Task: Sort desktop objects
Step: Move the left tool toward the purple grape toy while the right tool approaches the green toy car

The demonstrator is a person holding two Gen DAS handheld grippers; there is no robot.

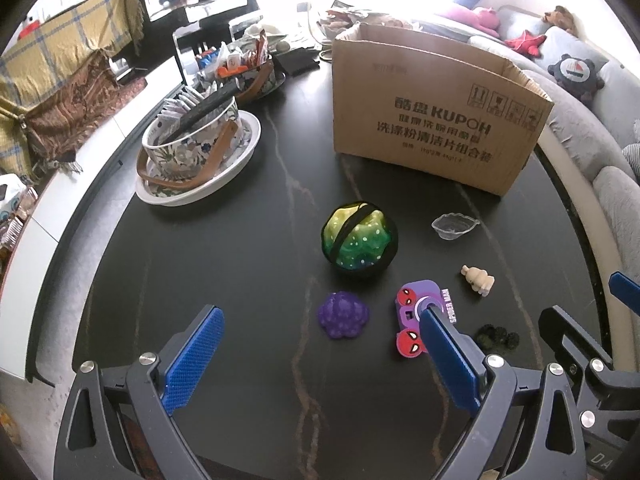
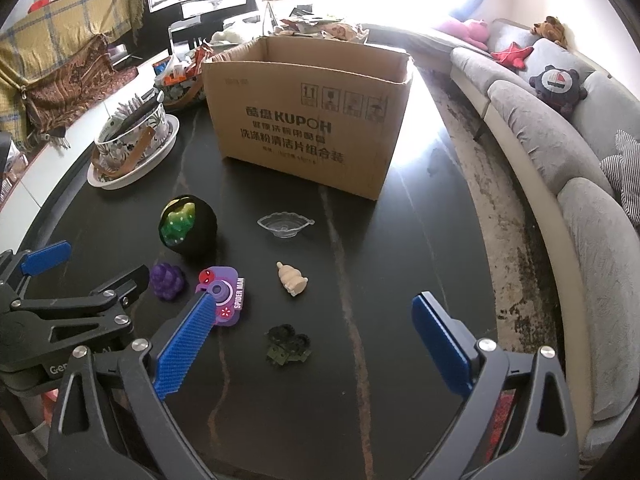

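On the dark table an open cardboard box (image 1: 432, 120) (image 2: 308, 120) stands at the back. In front of it lie a green-yellow ball in a black cover (image 1: 359, 240) (image 2: 187, 225), a purple grape toy (image 1: 343, 314) (image 2: 167, 280), a purple Spider-Man toy camera (image 1: 416, 320) (image 2: 228, 296), a beige figurine (image 1: 478, 280) (image 2: 292, 282), a clear leaf dish (image 1: 454, 226) (image 2: 285, 225) and a dark green toy (image 1: 496, 336) (image 2: 287, 345). My left gripper (image 1: 320, 316) hangs open over the grape toy. My right gripper (image 2: 312, 304) is open above the dark green toy.
A floral basket on a white plate (image 1: 200, 152) (image 2: 132, 148) sits at the table's left, a second basket of packets (image 1: 244, 72) behind it. A grey sofa (image 2: 560, 152) with plush toys curves along the right. The table's edge (image 1: 100, 184) runs on the left.
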